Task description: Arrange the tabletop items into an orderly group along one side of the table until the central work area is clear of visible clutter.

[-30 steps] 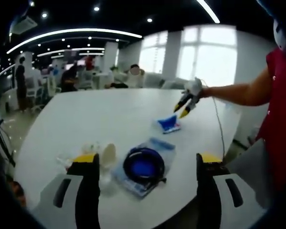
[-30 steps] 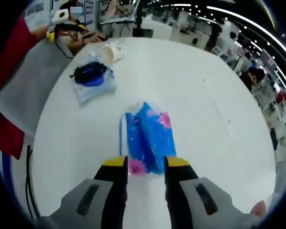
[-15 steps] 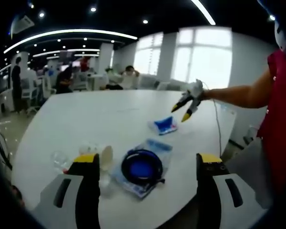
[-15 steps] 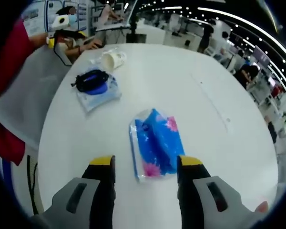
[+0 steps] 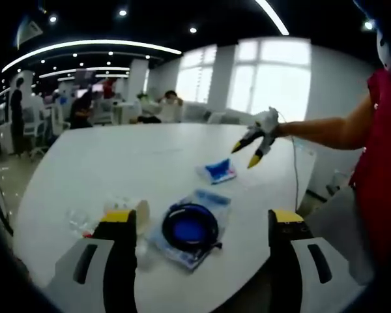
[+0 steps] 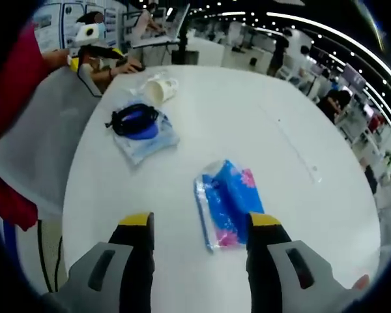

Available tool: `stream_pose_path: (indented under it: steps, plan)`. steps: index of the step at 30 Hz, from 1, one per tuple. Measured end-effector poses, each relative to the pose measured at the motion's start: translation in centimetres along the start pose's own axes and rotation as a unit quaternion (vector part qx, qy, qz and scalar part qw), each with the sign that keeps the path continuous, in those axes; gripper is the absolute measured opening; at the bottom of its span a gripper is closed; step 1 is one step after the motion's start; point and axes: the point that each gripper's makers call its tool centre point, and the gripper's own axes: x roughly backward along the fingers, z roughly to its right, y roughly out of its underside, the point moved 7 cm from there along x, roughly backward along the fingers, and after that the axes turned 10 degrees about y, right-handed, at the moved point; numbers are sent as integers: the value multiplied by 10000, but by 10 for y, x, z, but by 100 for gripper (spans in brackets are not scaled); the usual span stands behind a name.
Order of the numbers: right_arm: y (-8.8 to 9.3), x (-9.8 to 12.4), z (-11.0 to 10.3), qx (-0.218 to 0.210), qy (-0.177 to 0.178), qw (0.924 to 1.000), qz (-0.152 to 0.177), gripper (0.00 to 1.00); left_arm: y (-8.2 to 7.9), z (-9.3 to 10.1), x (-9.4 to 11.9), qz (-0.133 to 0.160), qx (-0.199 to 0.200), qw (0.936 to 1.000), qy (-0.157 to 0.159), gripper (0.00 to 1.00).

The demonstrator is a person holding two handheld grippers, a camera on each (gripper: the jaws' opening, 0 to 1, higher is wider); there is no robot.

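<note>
Both grippers hanging over the white table, jaws wide apart, nothing in either one.

Going left to right in the left gripper view: some clear plastic bits (image 5: 78,220) near the edge, a pale cup (image 5: 138,212) on its side just behind the left gripper (image 5: 202,228), then a dark coiled cable on a blue pouch (image 5: 190,226), and a small blue packet (image 5: 216,171) further back with the right gripper (image 5: 243,154) hovering above it. In the right gripper view the cable pouch (image 6: 141,125) and cup (image 6: 158,89) sit up left, while the blue-and-pink packet (image 6: 229,201) lies just ahead of the right gripper (image 6: 200,228), between its spread jaws and not touching them.
</note>
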Motion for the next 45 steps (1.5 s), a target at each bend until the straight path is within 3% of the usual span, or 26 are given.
stream_pose_path:
  steps: [22, 45]
  plan:
    - [-34, 1, -46, -180, 112, 9994, 269, 56, -6, -6, 19, 56, -193, 9991, 371, 79]
    - [-68, -29, -115, -554, 69, 9975, 437, 54, -6, -25, 39, 18, -385, 9957, 837, 77]
